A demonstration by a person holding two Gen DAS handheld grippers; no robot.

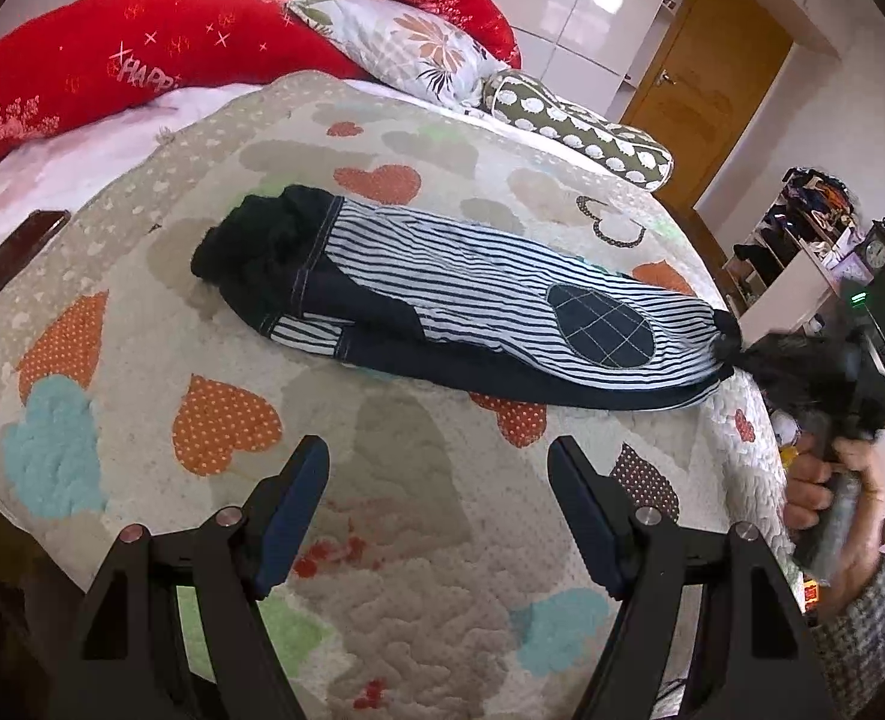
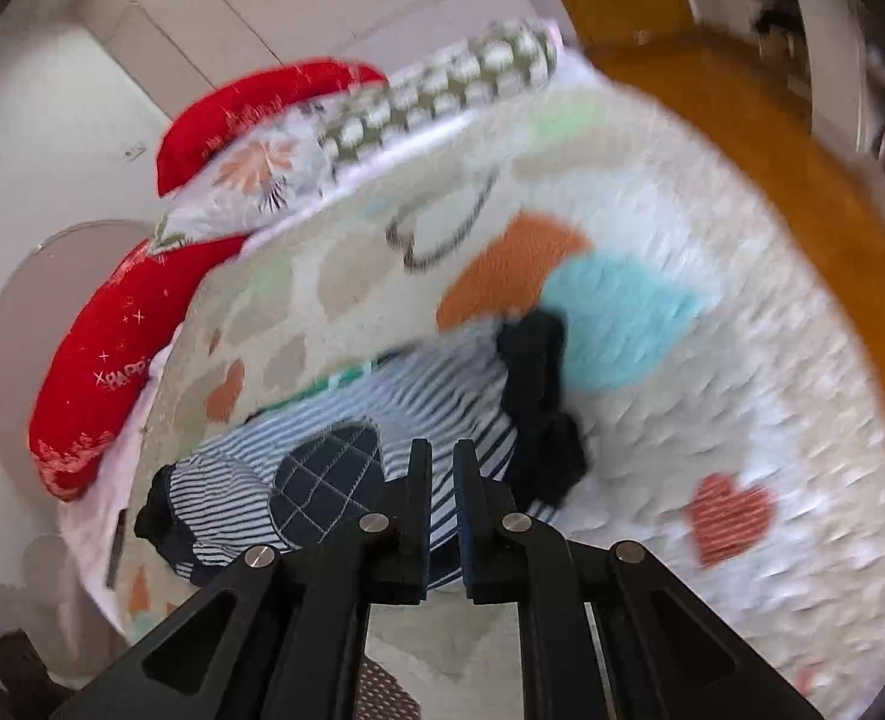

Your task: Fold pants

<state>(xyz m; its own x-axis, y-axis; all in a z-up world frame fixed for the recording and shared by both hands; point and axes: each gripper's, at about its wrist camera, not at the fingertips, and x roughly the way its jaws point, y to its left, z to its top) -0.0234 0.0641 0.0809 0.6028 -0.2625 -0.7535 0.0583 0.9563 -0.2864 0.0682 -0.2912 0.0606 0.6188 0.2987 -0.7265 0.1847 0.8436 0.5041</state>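
Observation:
Small striped navy-and-white pants (image 1: 472,300) with an oval navy knee patch lie folded lengthwise on the heart-patterned quilt (image 1: 382,540), dark waistband at the far left, cuffs at the right. My left gripper (image 1: 439,462) is open and empty, hovering over the quilt in front of the pants. My right gripper (image 2: 442,468) is nearly shut around the striped leg of the pants (image 2: 346,438) near the dark cuffs (image 2: 532,372). In the left wrist view the right gripper (image 1: 742,360) shows blurred at the cuff end, by the bed's right edge.
Red pillows (image 1: 112,72), a floral pillow (image 1: 406,48) and a dotted bolster (image 1: 580,126) lie at the head of the bed. A dark phone (image 1: 16,258) lies at the left edge. A wooden door (image 1: 706,84) and a cluttered shelf (image 1: 814,234) stand to the right.

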